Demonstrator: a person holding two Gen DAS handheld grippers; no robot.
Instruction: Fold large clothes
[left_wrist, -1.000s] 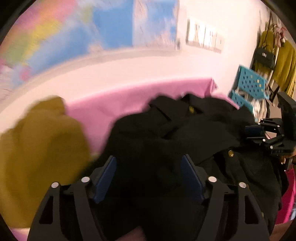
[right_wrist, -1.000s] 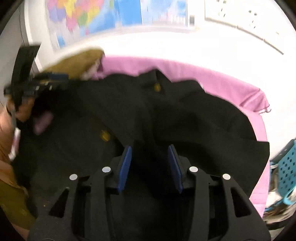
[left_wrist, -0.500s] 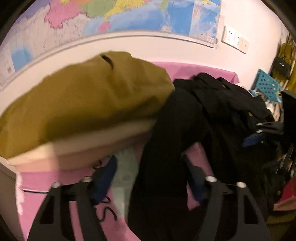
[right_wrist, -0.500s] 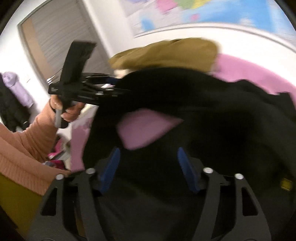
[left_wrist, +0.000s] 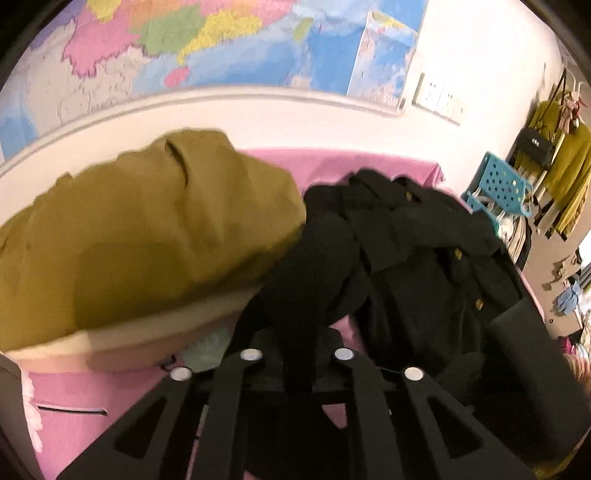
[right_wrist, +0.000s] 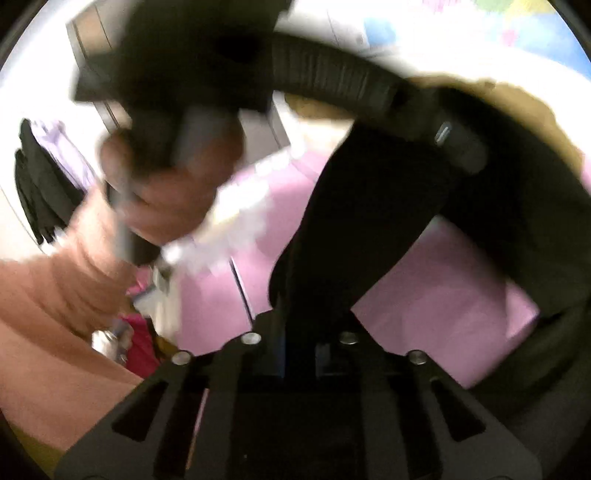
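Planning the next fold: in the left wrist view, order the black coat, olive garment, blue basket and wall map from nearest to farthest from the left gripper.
1. black coat, clamped in the left gripper
2. olive garment, left
3. blue basket, far right
4. wall map, top

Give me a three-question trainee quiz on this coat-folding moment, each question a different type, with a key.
1. True or false: the left gripper is shut on the black coat.
2. Multiple choice: what lies left of the coat in the left wrist view? A) a white towel B) an olive garment C) a blue basket
3. Fill in: the cloth covering the surface under the clothes is ____ in colour.

Key: 1 true; 2 B; 3 pink.
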